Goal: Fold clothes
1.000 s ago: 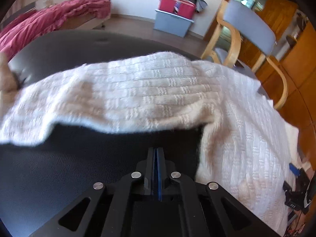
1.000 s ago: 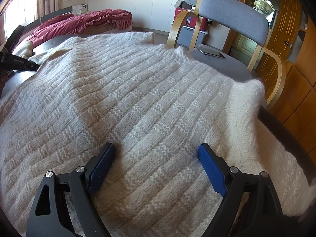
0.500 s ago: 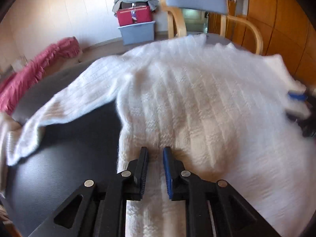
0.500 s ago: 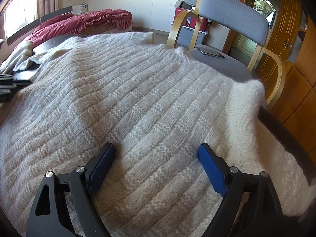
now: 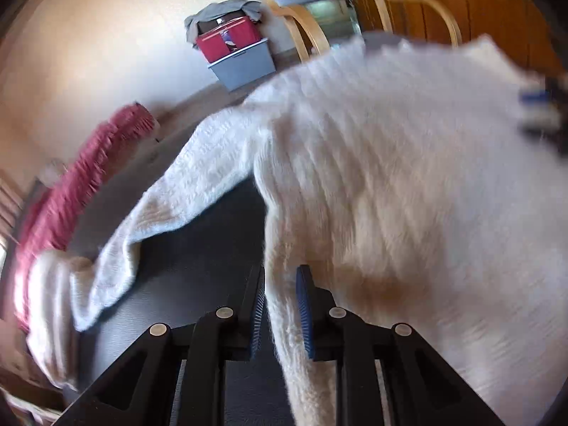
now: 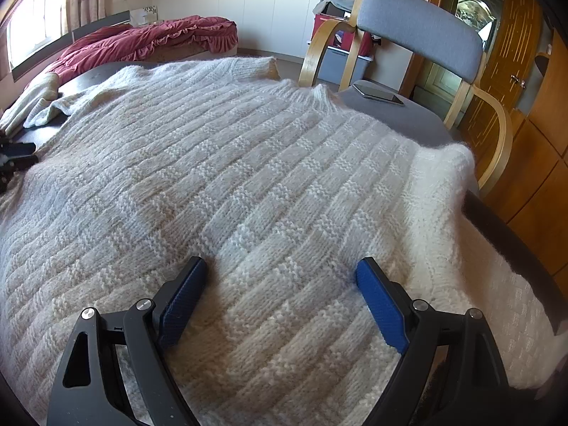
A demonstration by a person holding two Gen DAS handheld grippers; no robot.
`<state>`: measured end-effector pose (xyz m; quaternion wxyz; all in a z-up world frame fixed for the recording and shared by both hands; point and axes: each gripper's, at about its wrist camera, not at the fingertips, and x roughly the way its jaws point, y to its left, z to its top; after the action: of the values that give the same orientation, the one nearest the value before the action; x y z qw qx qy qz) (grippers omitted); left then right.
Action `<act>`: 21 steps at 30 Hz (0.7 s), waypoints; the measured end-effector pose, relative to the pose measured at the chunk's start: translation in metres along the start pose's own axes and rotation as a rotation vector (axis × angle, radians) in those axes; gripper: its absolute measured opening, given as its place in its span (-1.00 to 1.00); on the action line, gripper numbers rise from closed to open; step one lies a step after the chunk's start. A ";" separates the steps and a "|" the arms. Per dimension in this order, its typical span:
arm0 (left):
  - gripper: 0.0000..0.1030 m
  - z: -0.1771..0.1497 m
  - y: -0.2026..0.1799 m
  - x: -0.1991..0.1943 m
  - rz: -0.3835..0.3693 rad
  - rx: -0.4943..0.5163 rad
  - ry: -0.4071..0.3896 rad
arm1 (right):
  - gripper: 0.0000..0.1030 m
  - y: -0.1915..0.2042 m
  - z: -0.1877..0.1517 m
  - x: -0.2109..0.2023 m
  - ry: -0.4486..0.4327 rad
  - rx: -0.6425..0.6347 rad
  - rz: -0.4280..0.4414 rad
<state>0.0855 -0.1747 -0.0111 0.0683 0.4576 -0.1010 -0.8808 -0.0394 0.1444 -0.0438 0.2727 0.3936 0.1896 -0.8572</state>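
The sweater (image 6: 248, 184) lies spread flat over the dark table (image 5: 184, 269). It looks soft, thick and floppy, so grab it at an edge. The left claw (image 5: 280, 305) is partly open with the sweater's near side edge between its pads. The right claw (image 6: 280, 294) is wide open, holding nothing, resting on the knit.

No text, label, brand, number or sign is showing legibly in either view; the red storage box (image 5: 229, 41) is carrying a small picture patch on its front that is too blurred to read
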 end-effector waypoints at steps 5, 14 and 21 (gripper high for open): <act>-0.65 0.043 -0.003 -0.011 -0.132 -0.156 -0.103 | 0.72 0.002 0.000 0.000 -0.001 0.000 -0.001; -0.60 0.052 -0.032 0.068 -0.155 -0.194 -0.057 | 0.73 0.002 -0.001 0.000 -0.001 0.003 0.003; -0.57 0.030 -0.005 0.068 -0.273 -0.330 -0.086 | 0.73 0.004 -0.002 -0.001 -0.001 0.002 0.001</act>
<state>0.0214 -0.1804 -0.0496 0.0180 0.4118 0.1046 -0.9051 -0.0355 0.1425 -0.0448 0.2728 0.3937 0.1883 -0.8574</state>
